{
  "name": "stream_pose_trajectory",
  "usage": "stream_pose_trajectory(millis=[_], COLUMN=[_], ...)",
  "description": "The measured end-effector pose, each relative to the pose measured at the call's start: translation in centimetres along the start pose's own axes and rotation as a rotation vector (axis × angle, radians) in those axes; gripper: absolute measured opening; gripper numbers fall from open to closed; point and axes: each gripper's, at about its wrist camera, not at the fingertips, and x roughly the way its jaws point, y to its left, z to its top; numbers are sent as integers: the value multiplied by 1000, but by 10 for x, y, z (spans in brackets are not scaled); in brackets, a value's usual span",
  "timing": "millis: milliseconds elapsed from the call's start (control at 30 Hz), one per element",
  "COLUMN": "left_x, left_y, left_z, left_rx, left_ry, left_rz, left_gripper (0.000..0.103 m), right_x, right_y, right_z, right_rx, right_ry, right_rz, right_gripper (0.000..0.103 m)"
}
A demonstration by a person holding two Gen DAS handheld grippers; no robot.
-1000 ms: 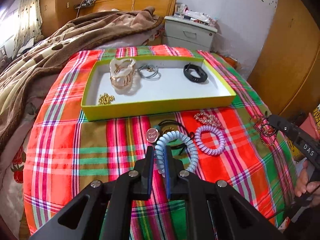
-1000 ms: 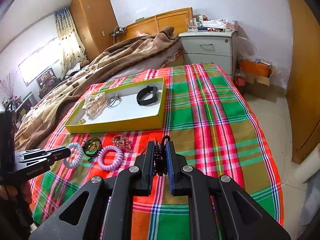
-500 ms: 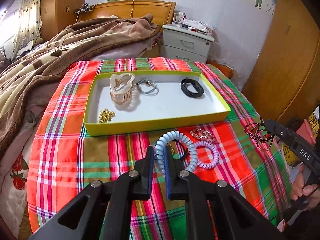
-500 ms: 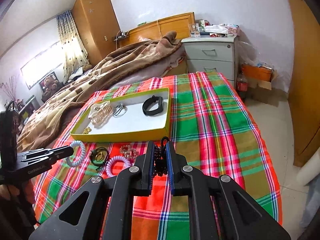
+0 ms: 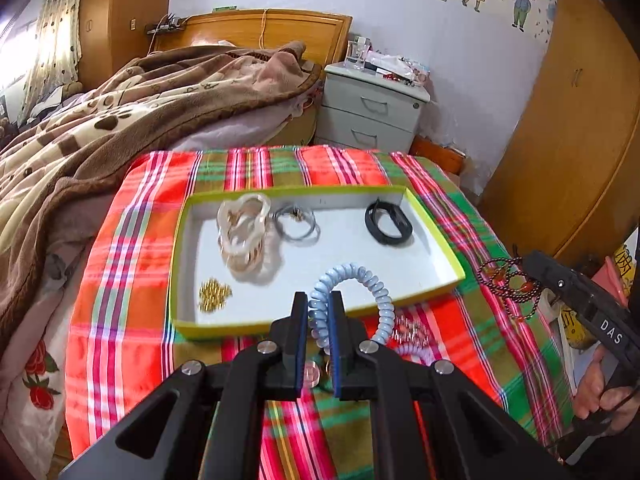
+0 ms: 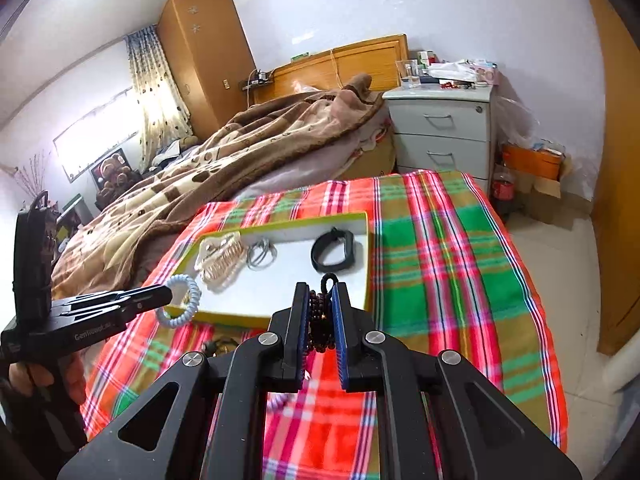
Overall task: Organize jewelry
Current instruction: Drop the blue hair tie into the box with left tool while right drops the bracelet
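Note:
My left gripper is shut on a pale blue coil hair tie and holds it up over the near edge of the yellow-rimmed white tray. My right gripper is shut on a dark bead bracelet, also lifted, right of the tray. The tray holds a beige hair claw, a grey hair tie, a black band and small gold pieces. A lilac coil tie, a metallic clip and a round charm lie on the plaid cloth below my left gripper.
The plaid cloth covers a bed end. A brown blanket lies at the left. A grey nightstand stands behind, with a wooden wardrobe at the right. The floor drops off to the right.
Both grippers have risen and moved toward the tray with their items. The blue coil tie has come up off the cloth and now hangs over the tray's near edge.

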Motion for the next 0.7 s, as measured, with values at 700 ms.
stream_pose_trajectory(millis=[700], left_x=[91], left_y=[-7], left_z=[68], left_rx=[-4], left_ry=[63], left_rz=[-57], left_gripper=[10], right_x=[100], right_y=[-5], right_z=[17], right_rx=[1], right_ry=[137], right_rz=[32], right_gripper=[12])
